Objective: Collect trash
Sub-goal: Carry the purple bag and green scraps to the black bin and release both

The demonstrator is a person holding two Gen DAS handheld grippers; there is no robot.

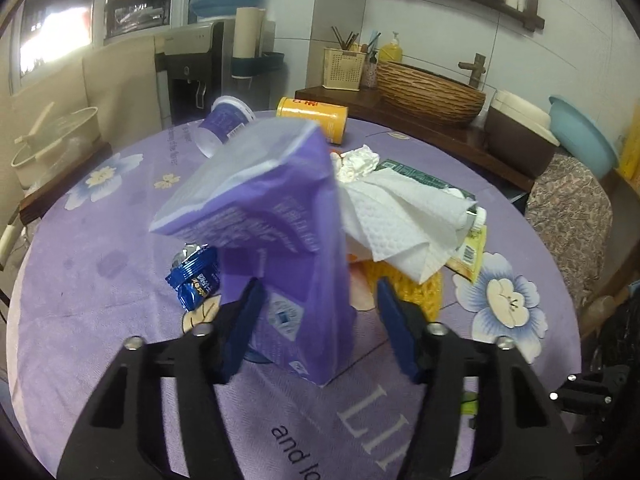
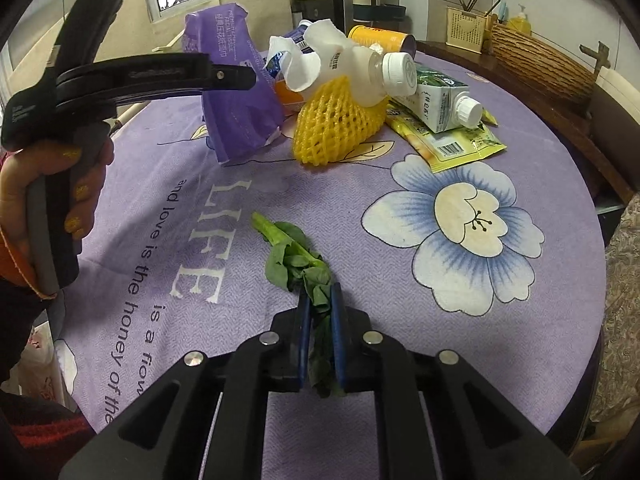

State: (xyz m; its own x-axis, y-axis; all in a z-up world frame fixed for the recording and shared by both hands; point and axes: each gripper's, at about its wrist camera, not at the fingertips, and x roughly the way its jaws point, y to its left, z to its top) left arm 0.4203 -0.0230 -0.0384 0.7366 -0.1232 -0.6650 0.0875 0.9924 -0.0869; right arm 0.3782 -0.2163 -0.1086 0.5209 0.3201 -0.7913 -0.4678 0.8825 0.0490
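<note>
Left gripper: jaws spread, the purple facial tissue pack standing between them; contact with the pads cannot be told. The pack reads "PREMIUM FACIAL TISSUE" in the right wrist view. Right gripper: jaws pressed together, pinching a leafy green vegetable scrap, its stem lying ahead of the tips on the purple tablecloth printed "LIFE" and "and love is the honey of". Farther ahead lie yellow foam fruit netting, a white-capped plastic bottle, a crumpled paper towel and a green carton
</note>
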